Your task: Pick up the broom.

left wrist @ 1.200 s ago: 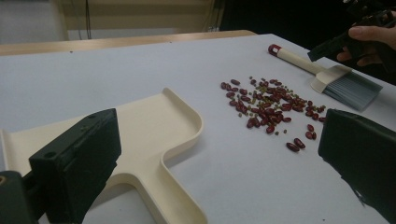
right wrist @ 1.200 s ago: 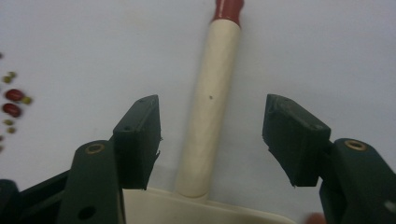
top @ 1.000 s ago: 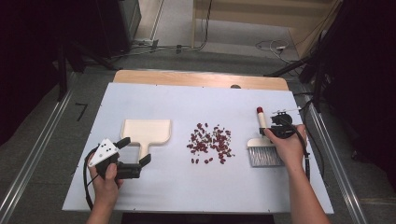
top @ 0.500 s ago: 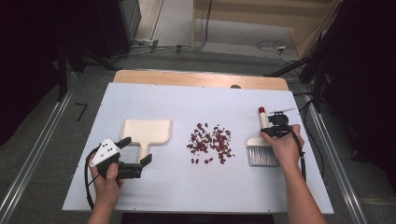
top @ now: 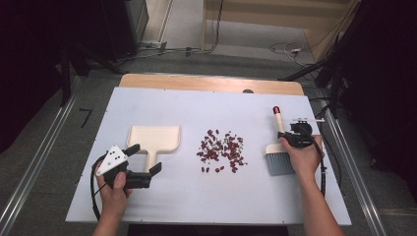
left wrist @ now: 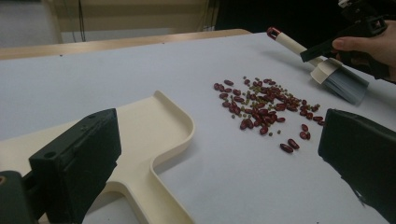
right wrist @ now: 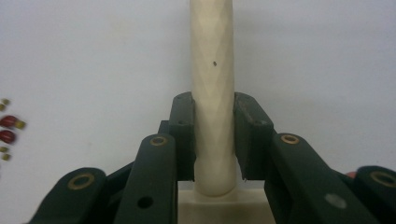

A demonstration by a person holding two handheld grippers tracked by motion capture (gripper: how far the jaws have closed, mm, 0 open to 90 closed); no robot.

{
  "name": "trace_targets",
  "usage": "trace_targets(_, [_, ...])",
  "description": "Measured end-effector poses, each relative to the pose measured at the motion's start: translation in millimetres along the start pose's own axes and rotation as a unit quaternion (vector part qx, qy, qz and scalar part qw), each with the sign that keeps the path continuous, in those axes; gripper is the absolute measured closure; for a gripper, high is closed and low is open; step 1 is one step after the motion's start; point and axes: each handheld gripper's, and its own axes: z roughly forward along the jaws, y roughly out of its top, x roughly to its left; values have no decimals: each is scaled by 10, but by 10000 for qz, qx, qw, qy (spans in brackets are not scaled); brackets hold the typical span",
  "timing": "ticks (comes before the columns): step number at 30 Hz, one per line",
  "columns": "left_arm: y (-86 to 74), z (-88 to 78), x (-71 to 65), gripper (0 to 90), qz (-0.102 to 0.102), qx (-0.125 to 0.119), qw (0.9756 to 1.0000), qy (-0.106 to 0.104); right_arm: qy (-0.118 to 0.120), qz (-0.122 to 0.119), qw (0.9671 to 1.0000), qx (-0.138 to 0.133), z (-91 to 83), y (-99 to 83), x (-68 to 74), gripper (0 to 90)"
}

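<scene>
Sweeping set on white table: dustpan, beans, brush, one gripper at each end.

Left gripper (top: pixel 145 173): low at the near left of the table (top: pixel 206 201), jaws spread wide with nothing between them; one jaw hangs over the dustpan's handle, the other over bare table, no contact seen. Dustpan (top: pixel 153 139): cream, lying flat, pan end just beyond this gripper's jaws, handle pointing back toward them. Beans (top: pixel 221 150): loose scatter of red ones with a few small green ones, to the right of the left gripper and apart from it, between dustpan and brush. Brush (top: pixel 279 152): cream handle with red tip, grey bristles toward the person. Right gripper (right wrist: pixel 214 140): jaws just closed, now narrow and clamped on either side of the brush handle just above the head; beans lie to its left.
</scene>
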Motion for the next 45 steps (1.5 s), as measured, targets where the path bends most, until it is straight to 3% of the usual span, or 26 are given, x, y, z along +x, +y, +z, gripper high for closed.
trace_targets(5, [31, -7, -18, 0, 12, -53, 10000, -11, 273, 26, 9968, -747, -180, -40, -24, 701])
trace_targets(6, [40, -9, -24, 0, 10, -70, 10000, -12, 273, 26, 9968, -747, -180, -40, -24, 701])
trace_targets(7, [61, -10, -38, 0, 29, -107, 9999, -19, 498, 69, 9929, -1080, -258, -47, -31, 701])
trace_targets(9, [72, -11, -49, 0, 38, -122, 9999, -21, 605, 39, 9887, -1370, -338, -46, -25, 701])
trace_targets(10, [86, -12, -56, 0, 71, -120, 9999, -35, 605, 39, 9887, -1370, -338, -46, -25, 701])
trace_targets(12, [114, -8, -82, 0, 81, -157, 9998, -40, 706, 29, 9835, -1663, -421, -38, -11, 701])
trace_targets(13, [130, -6, -95, 0, 79, -166, 9998, -50, 799, 28, 9787, -1889, -504, -28, 20, 701])
trace_targets(15, [166, 2, -124, 0, 124, -178, 9997, -68, 828, 12, 9768, -1973, -542, -21, 38, 701])
trace_targets(16, [183, 6, -141, 0, 140, -176, 9997, -72, 981, -18, 9713, -2166, -619, -8, 87, 701])
trace_targets(20, [262, 32, -214, 0, 168, -219, 9995, -147, 1061, -188, 9632, -2463, -758, 22, 245, 700])
trace_targets(21, [280, 43, -232, 0, 188, -215, 9994, -175, 1135, -218, 9608, -2521, -787, 29, 285, 700])
trace_targets(22, [299, 54, -251, 0, 204, -214, 9994, -195, 1135, -218, 9608, -2521, -787, 29, 285, 700])
trace_targets(23, [316, 66, -267, 0, 211, -208, 9993, -219, 1239, -257, 9570, -2610, -835, 37, 375, 700])
trace_targets(25, [348, 104, -301, 0, 201, -178, 9993, -269, 1284, -354, 9538, -2694, -869, 39, 471, 700])
trace_targets(29, [421, 178, -364, 0, 203, -178, 9989, -385, 1410, -422, 9501, -2750, -908, 30, 608, 700])
trace_targets(31, [462, 214, -397, 0, 199, -206, 9986, -454, 1542, -514, 9463, -2794, -925, 15, 736, 700])
trace_targets(35, [547, 298, -460, 0, 165, -262, 9977, -611, 1663, -619, 9427, -2826, -934, -5, 856, 700])
trace_targets(40, [594, 422, -531, 0, 78, -289, 9964, -799, 1897, -840, 9365, -2826, -937, -62, 1112, 700])
trace_targets(45, [593, 557, -650, 5, -91, -43, 9946, -1034, 2041, -1041, 9324, -2795, -912, -134, 1333, 700])
